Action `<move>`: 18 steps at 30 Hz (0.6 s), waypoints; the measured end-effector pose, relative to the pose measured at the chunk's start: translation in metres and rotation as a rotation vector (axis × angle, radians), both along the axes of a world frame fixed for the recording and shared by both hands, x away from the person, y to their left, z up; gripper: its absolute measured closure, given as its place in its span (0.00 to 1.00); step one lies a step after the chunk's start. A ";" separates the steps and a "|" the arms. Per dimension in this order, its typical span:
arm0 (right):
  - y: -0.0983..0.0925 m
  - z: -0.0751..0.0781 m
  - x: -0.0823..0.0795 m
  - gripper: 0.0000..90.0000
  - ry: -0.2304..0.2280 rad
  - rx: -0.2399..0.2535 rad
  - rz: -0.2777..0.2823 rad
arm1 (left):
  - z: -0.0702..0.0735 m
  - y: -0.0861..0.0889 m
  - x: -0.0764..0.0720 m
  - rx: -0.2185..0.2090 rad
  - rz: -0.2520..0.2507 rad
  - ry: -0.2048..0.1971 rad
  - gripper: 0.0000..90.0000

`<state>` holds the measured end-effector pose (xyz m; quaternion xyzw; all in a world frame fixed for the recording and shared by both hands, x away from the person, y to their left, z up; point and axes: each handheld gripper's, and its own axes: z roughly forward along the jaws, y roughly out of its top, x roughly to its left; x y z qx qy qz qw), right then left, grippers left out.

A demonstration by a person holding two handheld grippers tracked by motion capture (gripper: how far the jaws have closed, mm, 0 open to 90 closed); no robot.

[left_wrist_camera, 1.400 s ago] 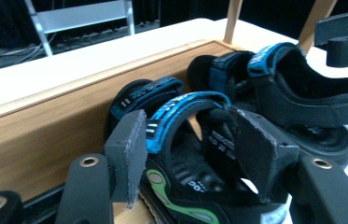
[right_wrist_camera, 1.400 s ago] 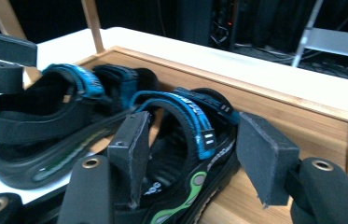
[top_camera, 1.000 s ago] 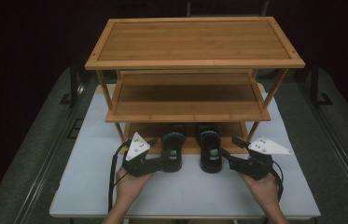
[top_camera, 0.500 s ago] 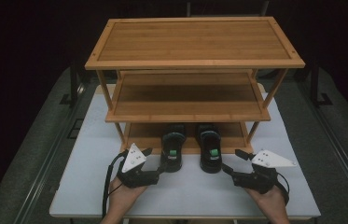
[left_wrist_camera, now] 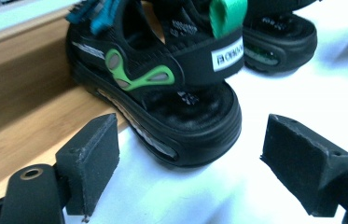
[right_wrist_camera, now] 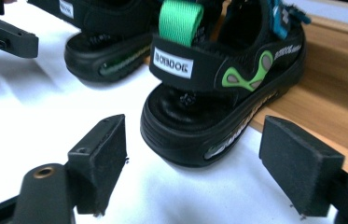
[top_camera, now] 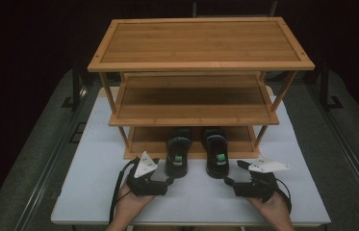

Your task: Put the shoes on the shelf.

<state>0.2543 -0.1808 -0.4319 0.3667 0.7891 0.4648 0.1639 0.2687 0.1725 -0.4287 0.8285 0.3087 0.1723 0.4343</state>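
Your L gripper (top_camera: 170, 179) sits low on the table (top_camera: 95, 192), at abt 7 o'clock from the rack (top_camera: 201, 45). Its jaws stand wide apart w/ nothing between the pads; they've just been opening. In the L gripper view the L sandal (left_wrist_camera: 162, 93) lies straight ahead at 12 o'clock, heel toward you, clear of both pads (left_wrist_camera: 94, 154), just short of them. Its front half rests on the rack's bottom shelf (left_wrist_camera: 17, 98) while the heel overhangs onto the white tabletop.

L sandal (top_camera: 178, 150) and R sandal (top_camera: 216, 151) lie side by side, near but not touching, toes tucked under the rack, green pull tabs facing you.

Your R gripper (top_camera: 229, 182) sits at abt 5 o'clock from the rack, level w/ the other one. Jaws likewise spread wide, empty, and they've just been opening too. In the R gripper view the R sandal (right_wrist_camera: 218, 88) is dead ahead at 12 o'clock, heel first, just beyond the pads (right_wrist_camera: 99, 158) w/o contact. Its toe end lies on the wood shelf (right_wrist_camera: 335, 84) at 2 o'clock; the L sandal (right_wrist_camera: 101, 42) shows at 11 o'clock.
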 end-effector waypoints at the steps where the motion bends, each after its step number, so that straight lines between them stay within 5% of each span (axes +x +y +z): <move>1: 0.001 -0.001 0.001 0.24 0.011 -0.006 0.000 | -0.001 -0.001 0.001 0.002 -0.005 0.007 0.20; 6: 0.005 -0.009 0.007 0.23 0.069 -0.037 0.007 | -0.006 -0.004 0.008 0.013 -0.003 0.047 0.20; 14: 0.014 -0.015 0.016 0.23 0.084 -0.060 0.016 | -0.010 -0.011 0.015 0.049 -0.001 0.060 0.21; 18: 0.019 -0.015 0.020 0.25 0.077 -0.070 0.017 | -0.010 -0.015 0.017 0.058 -0.016 0.056 0.30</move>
